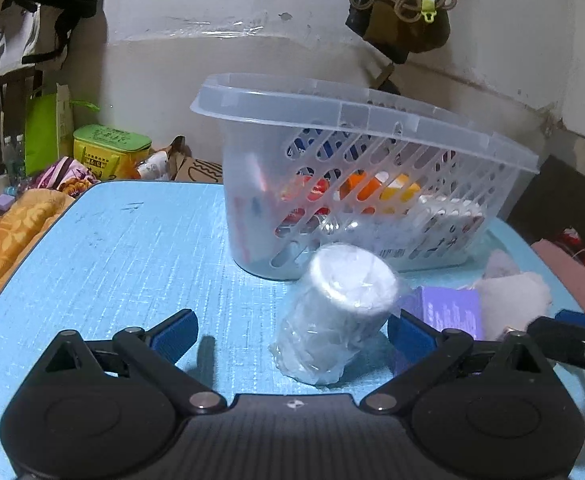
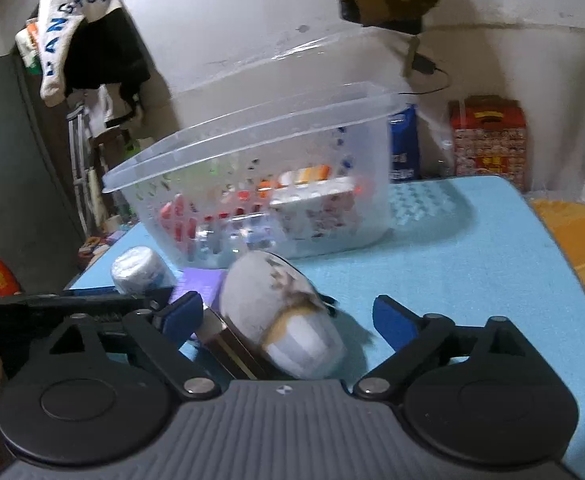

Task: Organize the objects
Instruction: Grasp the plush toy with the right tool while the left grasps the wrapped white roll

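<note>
Left gripper spread, wrapped roll between | right gripper spread around plush

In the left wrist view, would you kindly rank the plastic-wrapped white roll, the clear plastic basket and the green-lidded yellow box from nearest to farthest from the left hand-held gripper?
1. Plastic-wrapped white roll: between the open fingers of the left hand-held gripper, towards the right one.
2. Clear plastic basket: just behind the roll, on the blue table.
3. Green-lidded yellow box: beyond the table's far left edge.

Basket blocks the far side — left tabletop lies open.
</note>
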{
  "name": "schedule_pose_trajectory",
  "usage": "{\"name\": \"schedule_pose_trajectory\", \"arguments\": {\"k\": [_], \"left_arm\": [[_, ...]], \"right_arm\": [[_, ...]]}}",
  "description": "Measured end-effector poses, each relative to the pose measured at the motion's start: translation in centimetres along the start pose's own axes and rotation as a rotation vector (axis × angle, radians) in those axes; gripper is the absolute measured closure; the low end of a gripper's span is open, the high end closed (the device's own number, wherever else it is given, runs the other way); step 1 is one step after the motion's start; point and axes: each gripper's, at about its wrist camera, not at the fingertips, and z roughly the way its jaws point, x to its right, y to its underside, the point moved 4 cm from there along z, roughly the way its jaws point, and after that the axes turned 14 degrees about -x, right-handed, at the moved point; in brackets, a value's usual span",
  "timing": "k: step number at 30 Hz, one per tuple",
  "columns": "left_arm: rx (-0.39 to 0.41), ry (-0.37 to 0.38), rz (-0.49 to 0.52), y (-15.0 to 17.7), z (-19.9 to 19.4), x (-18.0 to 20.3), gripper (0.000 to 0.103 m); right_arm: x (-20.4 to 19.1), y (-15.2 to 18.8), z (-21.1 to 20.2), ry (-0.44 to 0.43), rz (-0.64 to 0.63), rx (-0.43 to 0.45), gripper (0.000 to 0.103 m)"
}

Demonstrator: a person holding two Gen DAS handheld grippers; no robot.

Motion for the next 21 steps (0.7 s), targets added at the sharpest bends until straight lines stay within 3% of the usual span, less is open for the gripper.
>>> {"name": "schedule_pose_trajectory", "arguments": {"k": [6,12,16,21], "left_arm": [[-0.005,-0.005,-0.003,0.4,0.0,-0.6,0.003],[0.010,0.013,-0.018,0.6,-0.3,-1.5,0.003],[0.023,0.014,-0.035,0.4,-0.6,-1.8,0.003],[0.023,0.009,-0.023,0.3,-0.4,-1.4,0.003]], "right_arm": [[0.6,-0.8,1.8,-0.102,0.080,-0.054,0.009],[1.7,0.7,-1.1,-0.059,0.065,0.001,0.009],[2.2,0.8,-1.3,-0.041,0.065,0.008,0.022],[0.6,-0.2,-0.4,-0.060,0.009,0.012,0.022]]}}
